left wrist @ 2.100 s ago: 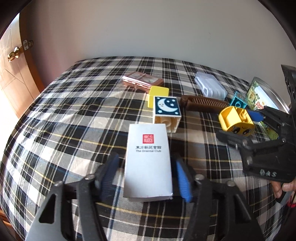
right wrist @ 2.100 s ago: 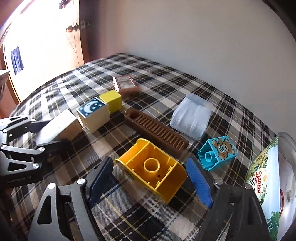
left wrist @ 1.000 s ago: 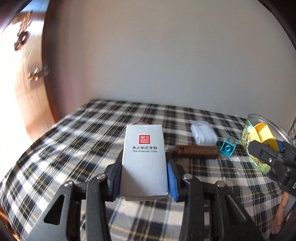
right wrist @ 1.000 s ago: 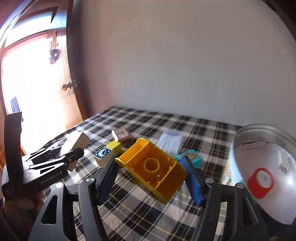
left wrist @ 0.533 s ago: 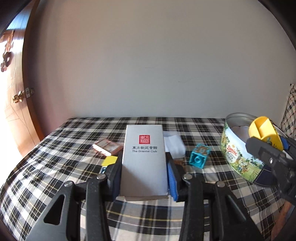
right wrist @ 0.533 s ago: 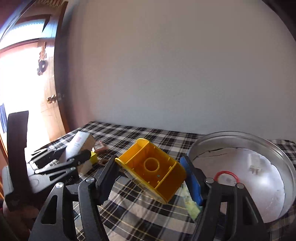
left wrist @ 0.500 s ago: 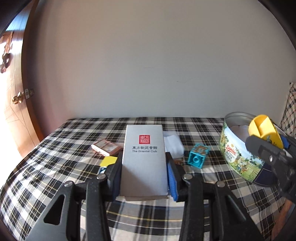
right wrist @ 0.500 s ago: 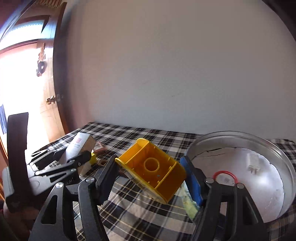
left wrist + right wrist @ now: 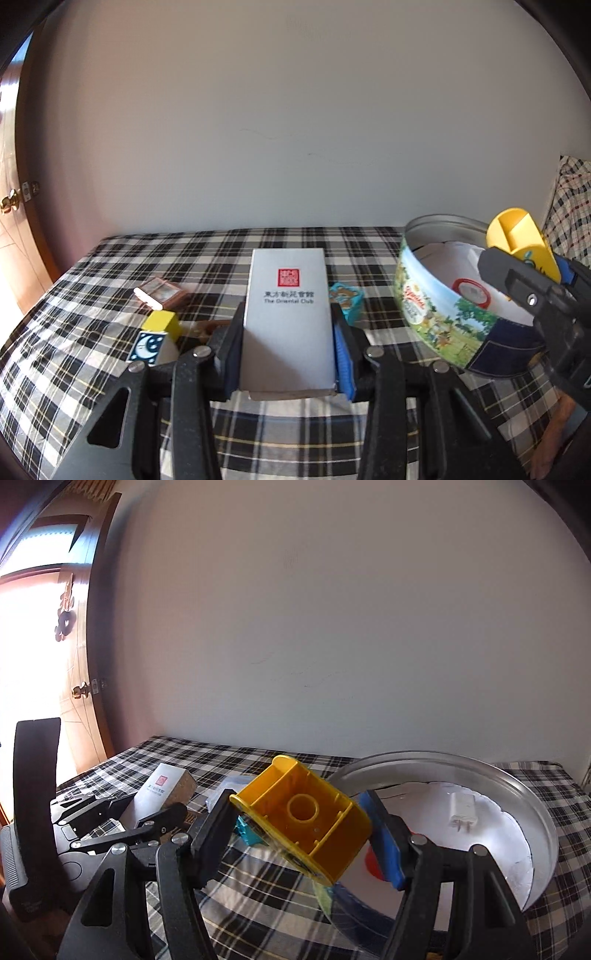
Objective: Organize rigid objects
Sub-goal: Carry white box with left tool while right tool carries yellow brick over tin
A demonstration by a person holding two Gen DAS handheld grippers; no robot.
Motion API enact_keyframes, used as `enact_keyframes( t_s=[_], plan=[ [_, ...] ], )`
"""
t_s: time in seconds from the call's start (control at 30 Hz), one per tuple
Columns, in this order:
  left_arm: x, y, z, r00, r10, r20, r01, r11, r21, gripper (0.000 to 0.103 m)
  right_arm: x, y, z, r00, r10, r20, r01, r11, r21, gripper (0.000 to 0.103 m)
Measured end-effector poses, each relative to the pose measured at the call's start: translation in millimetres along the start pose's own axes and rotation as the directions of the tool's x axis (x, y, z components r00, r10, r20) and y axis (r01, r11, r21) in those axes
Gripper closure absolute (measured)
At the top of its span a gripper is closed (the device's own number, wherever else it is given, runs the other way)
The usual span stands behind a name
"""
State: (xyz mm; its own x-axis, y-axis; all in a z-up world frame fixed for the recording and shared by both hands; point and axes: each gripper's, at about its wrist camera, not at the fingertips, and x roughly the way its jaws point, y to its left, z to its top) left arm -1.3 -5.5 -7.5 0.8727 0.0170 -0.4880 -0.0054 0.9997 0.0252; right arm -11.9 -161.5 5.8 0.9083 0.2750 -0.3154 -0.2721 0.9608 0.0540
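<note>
My left gripper point(image 9: 288, 350) is shut on a white box point(image 9: 288, 317) with a red seal and holds it above the checked cloth. My right gripper point(image 9: 301, 829) is shut on a yellow toy block point(image 9: 303, 816), hollow side facing the camera, at the left rim of the round tin point(image 9: 532, 797). In the left wrist view the yellow block point(image 9: 517, 236) hangs over the tin point(image 9: 428, 306). Inside the tin lie a white charger point(image 9: 461, 808) and a red-rimmed piece point(image 9: 471, 291).
On the cloth lie a teal bear block point(image 9: 347, 299), a moon block point(image 9: 149, 345) with a yellow cube point(image 9: 160, 321) behind it, a brown card case point(image 9: 160, 291) and a brown comb point(image 9: 207, 328), partly hidden. A wall stands behind; a wooden door point(image 9: 74, 701) is at left.
Both grippers rose from the cloth with their objects and swung right. The yellow block moved from the cloth to the tin's rim. The white box came nearer the tin.
</note>
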Motion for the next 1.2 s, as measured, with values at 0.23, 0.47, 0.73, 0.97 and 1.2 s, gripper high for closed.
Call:
enact_keyframes(
  t_s=[0.23, 0.47, 0.73, 0.97, 1.2],
  plan=[
    [-0.9, -13.3, 3.2, 1.0, -0.014, 0.015, 0.014, 1.0, 0.009, 0.063, -0.9, -12.0, 1.1, 1.0, -0.018, 0.006, 0.018, 1.0, 0.022, 0.033],
    [-1.5, -25.8, 9.5, 0.999, -0.04, 0.026, 0.04, 0.999, 0.012, 0.063, -8.3, -22.2, -1.2, 0.999, -0.024, 0.023, 0.024, 1.0, 0.016, 0.033],
    [2.9, -47.2, 16.5, 0.994, -0.098, 0.04, 0.097, 0.995, 0.033, 0.063, -9.4, -43.2, -0.5, 0.997, -0.067, 0.025, 0.065, 0.996, 0.052, 0.033],
    [2.3, -49.3, 17.5, 0.99, -0.131, 0.05, 0.131, 0.991, 0.012, 0.063, -13.0, -57.1, 1.4, 0.993, -0.116, 0.036, 0.114, 0.992, 0.054, 0.033],
    [3.4, -59.9, 22.2, 0.985, -0.157, 0.068, 0.156, 0.988, 0.016, 0.063, -14.8, -74.3, 2.8, 0.985, -0.167, 0.04, 0.163, 0.983, 0.08, 0.033]
  ],
)
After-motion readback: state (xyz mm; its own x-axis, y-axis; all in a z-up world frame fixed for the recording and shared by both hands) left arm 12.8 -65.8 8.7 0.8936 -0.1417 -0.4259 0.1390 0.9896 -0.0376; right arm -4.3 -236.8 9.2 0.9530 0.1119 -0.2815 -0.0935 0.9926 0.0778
